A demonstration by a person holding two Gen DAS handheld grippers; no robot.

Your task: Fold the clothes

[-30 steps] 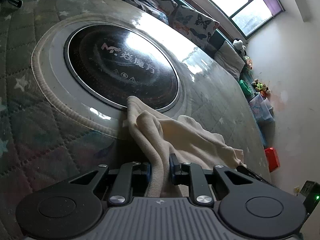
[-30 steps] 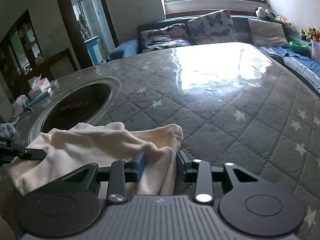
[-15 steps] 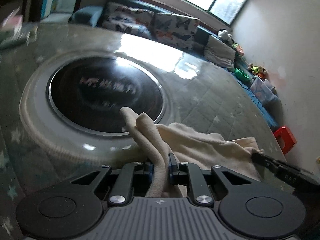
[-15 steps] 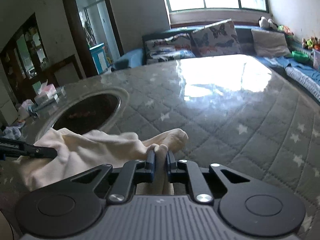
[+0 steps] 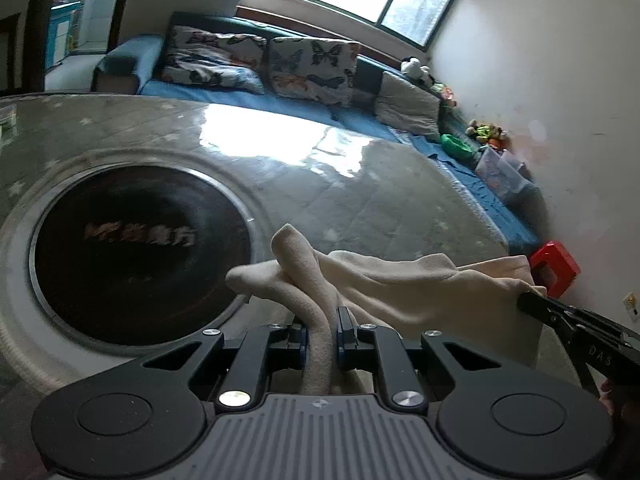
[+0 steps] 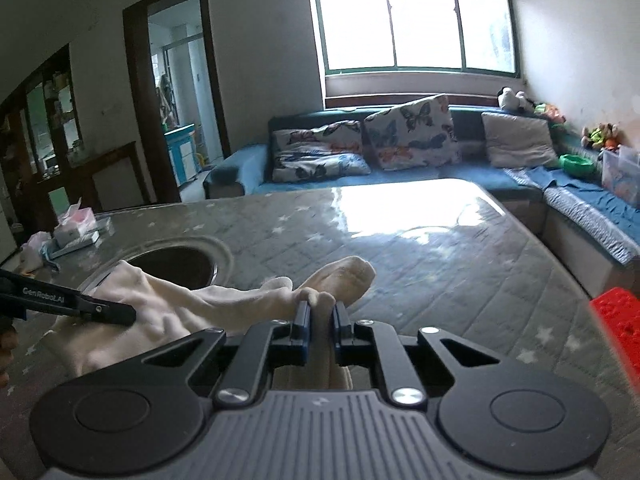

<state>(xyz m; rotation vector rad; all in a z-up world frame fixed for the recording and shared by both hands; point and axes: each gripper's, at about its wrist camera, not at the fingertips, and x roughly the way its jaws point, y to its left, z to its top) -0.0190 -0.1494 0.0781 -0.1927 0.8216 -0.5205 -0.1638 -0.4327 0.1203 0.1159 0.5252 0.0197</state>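
Note:
A cream garment [image 5: 400, 284] hangs bunched between my two grippers, above the grey quilted star-patterned table cover [image 5: 360, 200]. My left gripper [image 5: 322, 320] is shut on a thick fold at the garment's left end. My right gripper [image 6: 320, 312] is shut on a fold at the garment's [image 6: 208, 304] other end. The right gripper [image 5: 560, 316] also shows at the right edge of the left wrist view, clamped on the fabric's corner. The left gripper [image 6: 80, 304] reaches in from the left in the right wrist view. The fabric sags between them.
A round black cooktop [image 5: 136, 248] with a pale ring is set into the table under the garment's left end. Tissue boxes [image 6: 76, 228] lie at the table's far left. A blue sofa [image 6: 400, 168] with cushions runs behind. A red stool [image 5: 554, 268] stands at the right.
The right gripper's jaws closed on the garment's edge. Both grippers rose and lifted the fabric off the table. The left view rolled and now shows more of the room.

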